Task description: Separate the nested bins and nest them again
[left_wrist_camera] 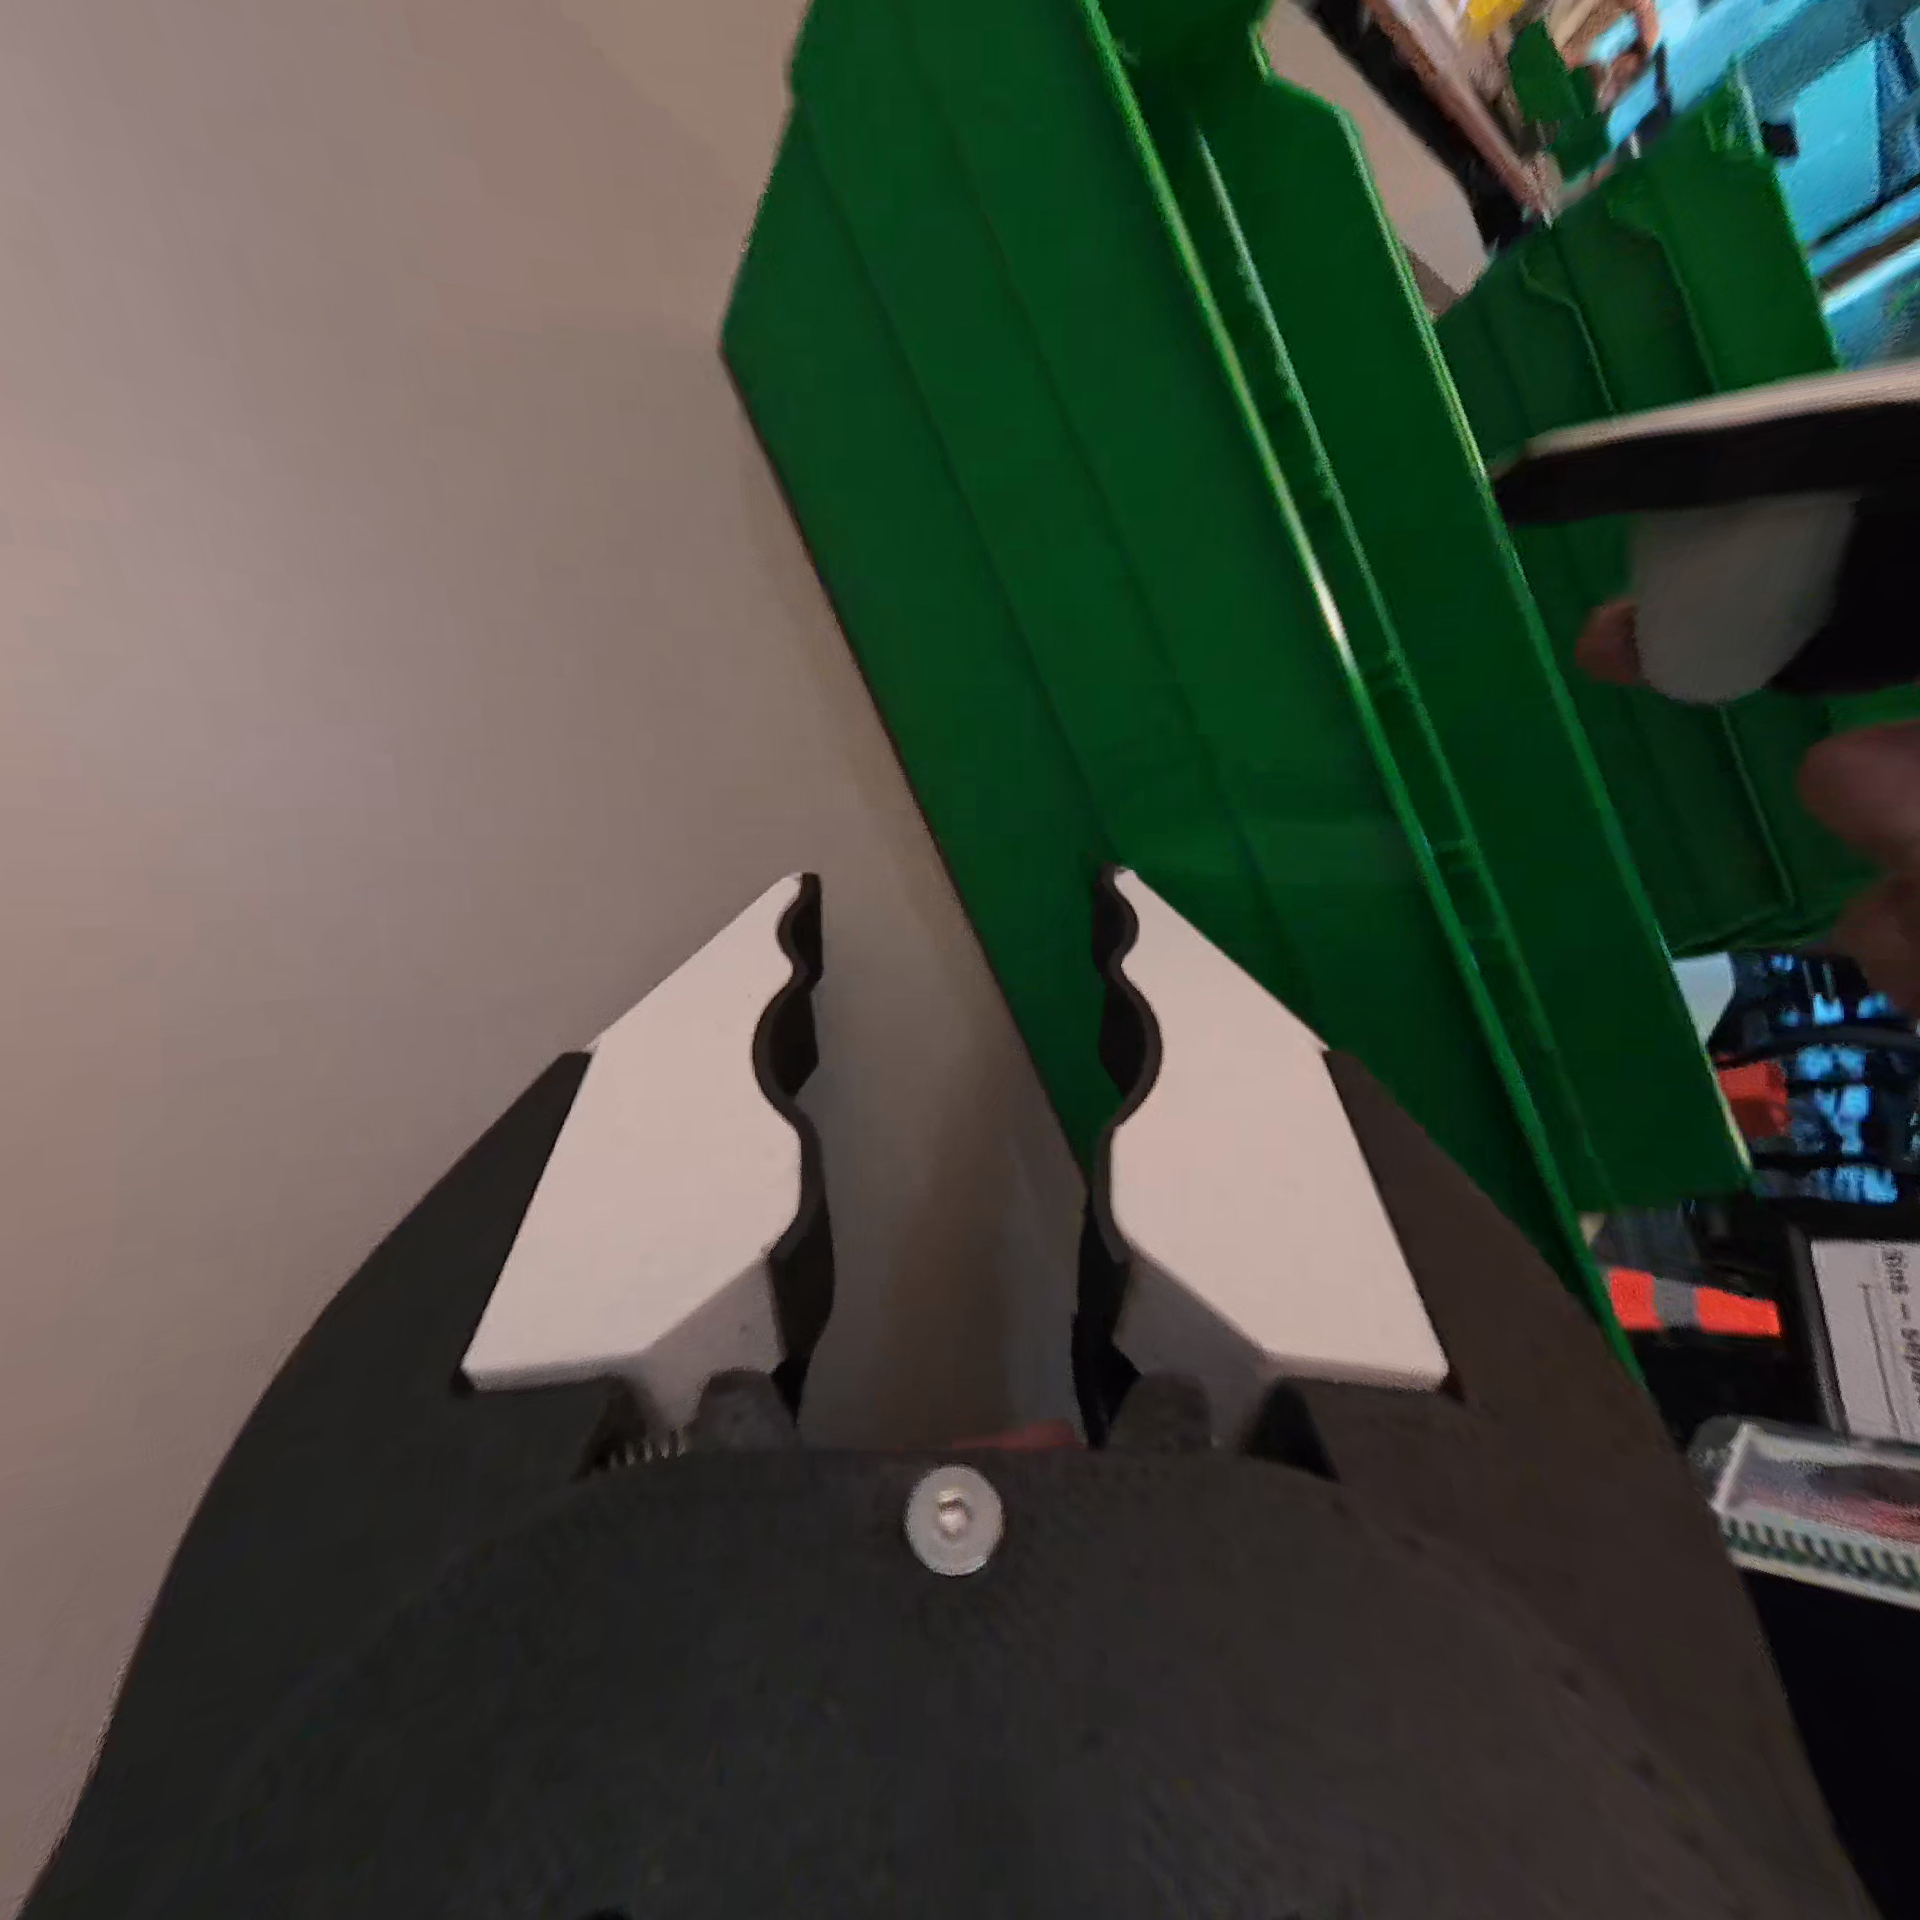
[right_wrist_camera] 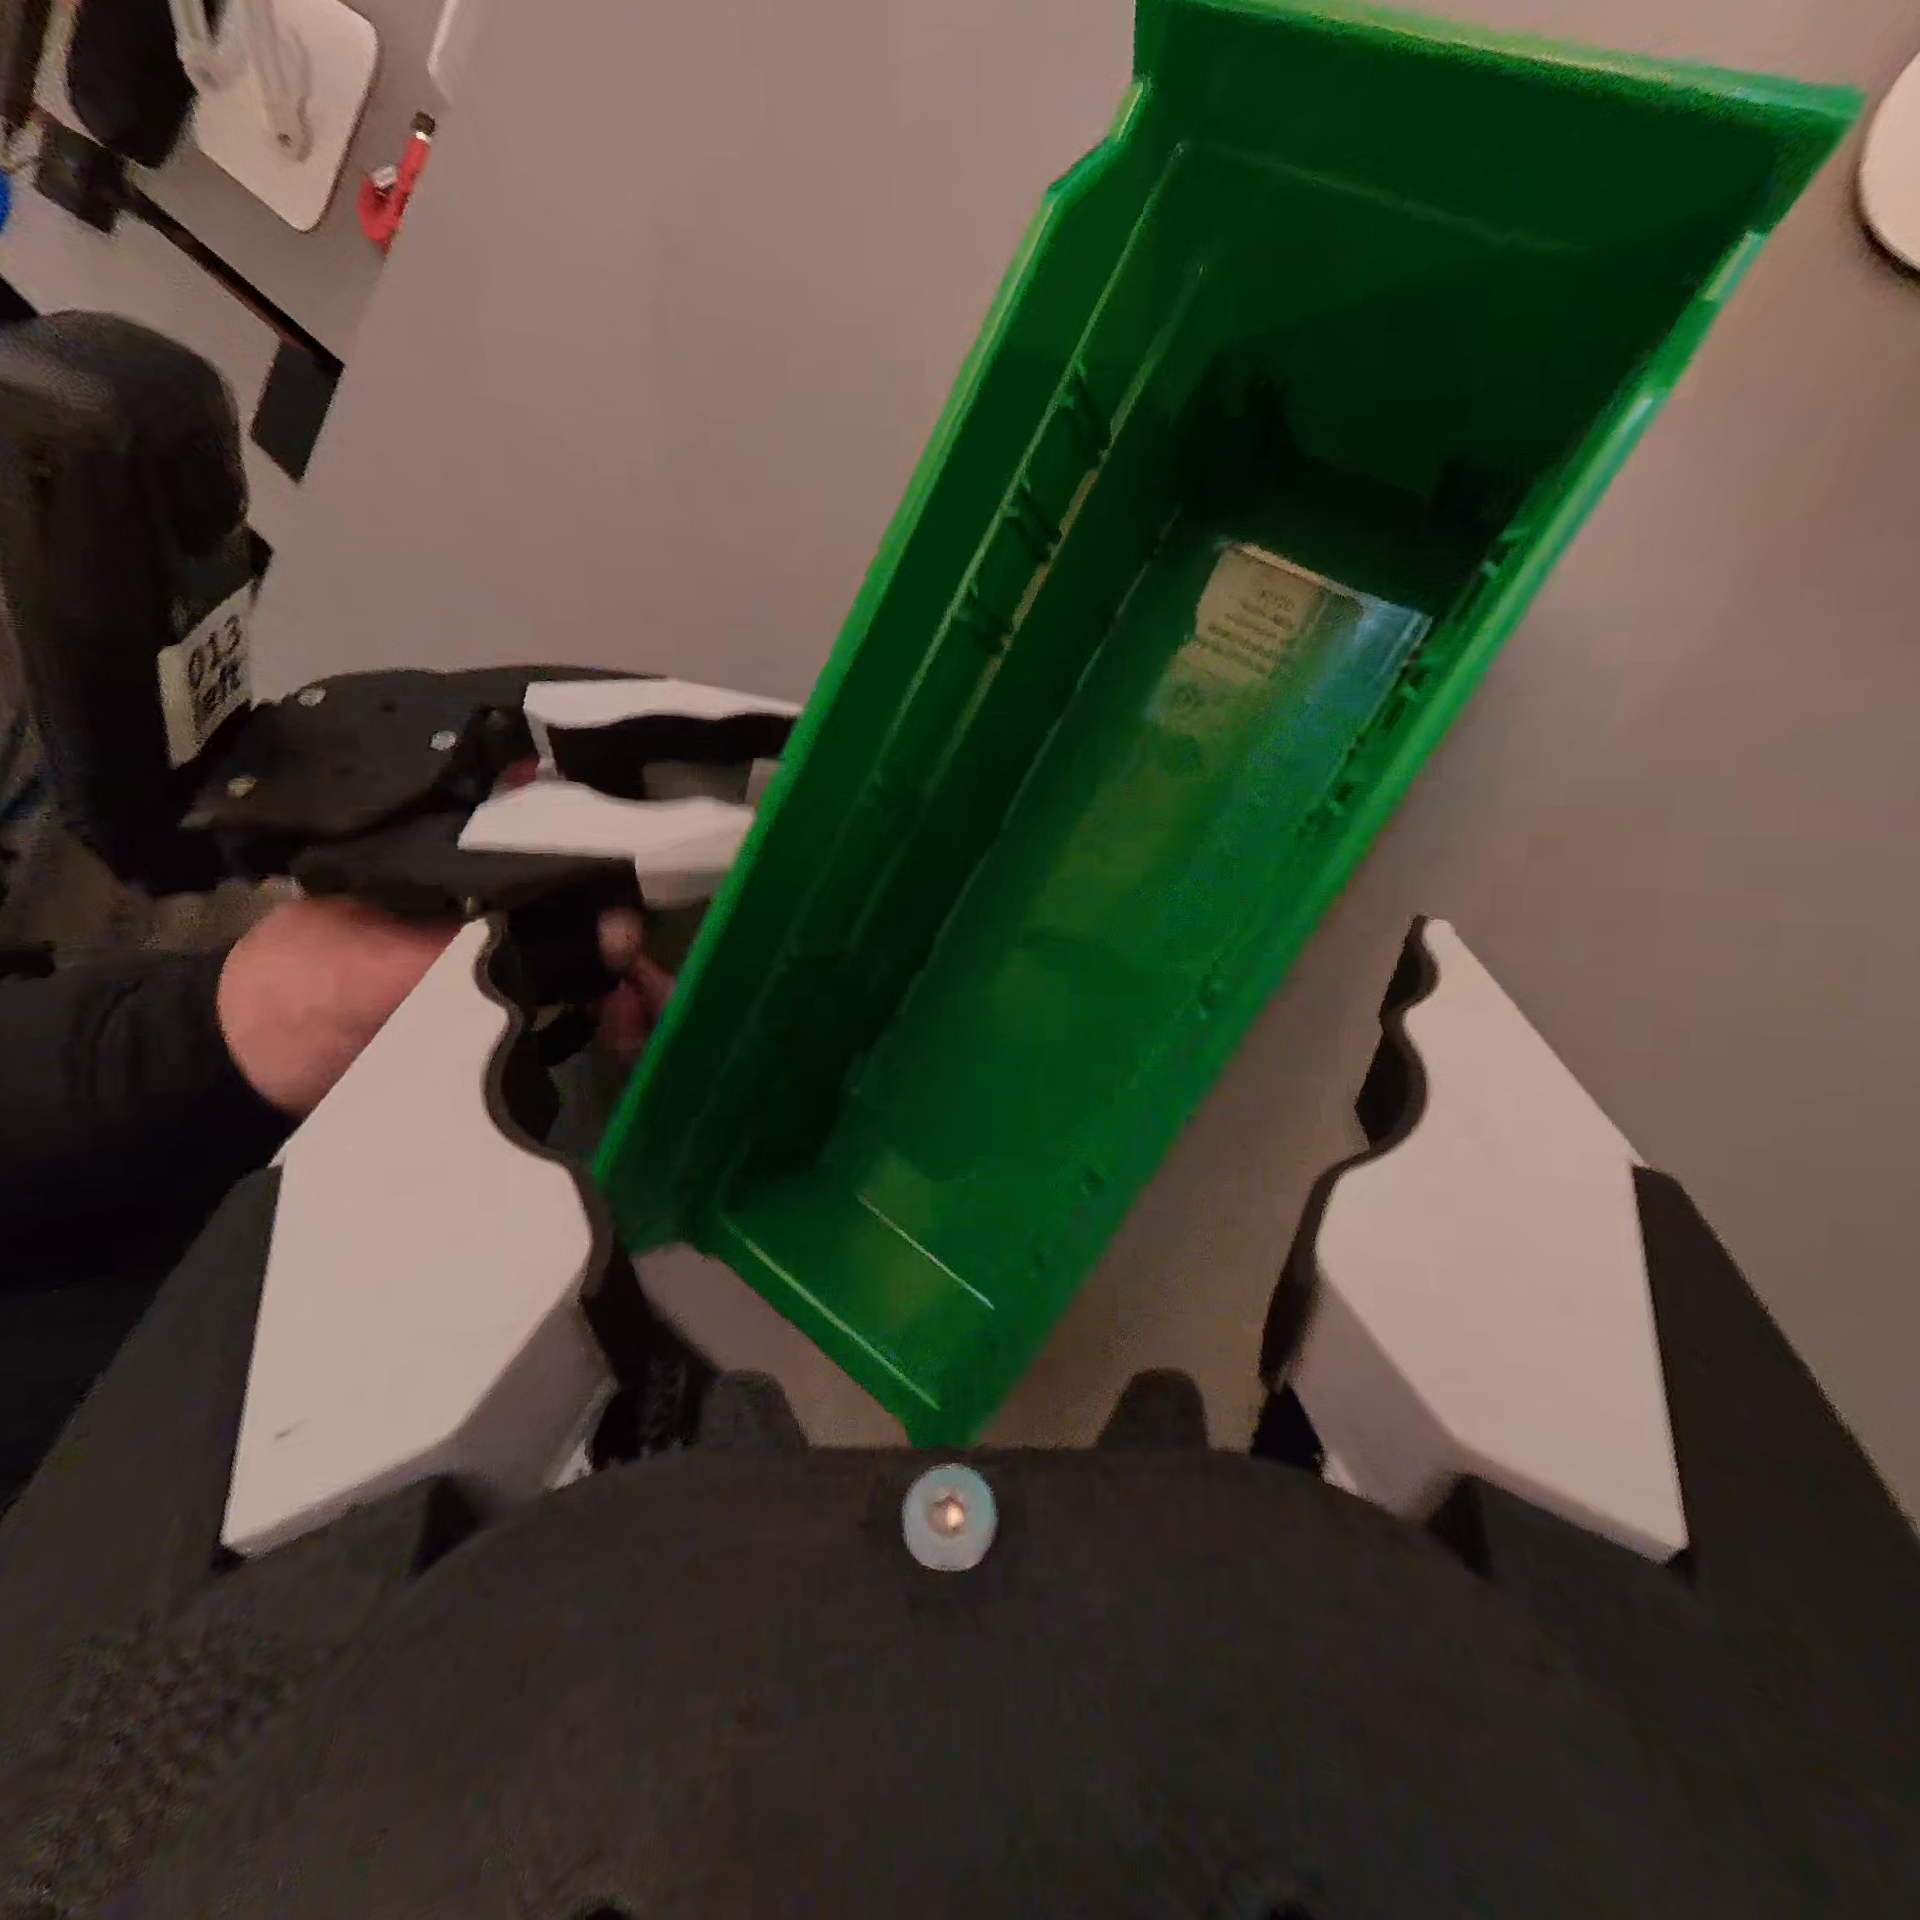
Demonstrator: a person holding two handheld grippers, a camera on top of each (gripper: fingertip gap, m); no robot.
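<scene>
A long green bin (right_wrist_camera: 1049, 935) lies at an angle on the pale table, its open top facing the right wrist view. A stepped inner wall line suggests one bin nested in another; I cannot tell for sure. A label (right_wrist_camera: 1278, 644) lies on its floor. My right gripper (right_wrist_camera: 951, 930) is wide open above the bin's near end and holds nothing. My left gripper (right_wrist_camera: 764, 769) is open, with its tips at the outside of the bin's left long wall. In the left wrist view the left gripper (left_wrist_camera: 961, 883) is at the bin's (left_wrist_camera: 1039, 520) lower side edge. A finger of the right gripper (left_wrist_camera: 1725, 603) shows over the bin.
The pale table (right_wrist_camera: 623, 416) extends to the left of the bin. A red clamp (right_wrist_camera: 400, 177) and a white board (right_wrist_camera: 301, 104) are at the far left, and a white round object (right_wrist_camera: 1891, 177) is at the right edge. A person's hand (right_wrist_camera: 312, 997) holds the left gripper. Papers (left_wrist_camera: 1860, 1340) lie off to the right.
</scene>
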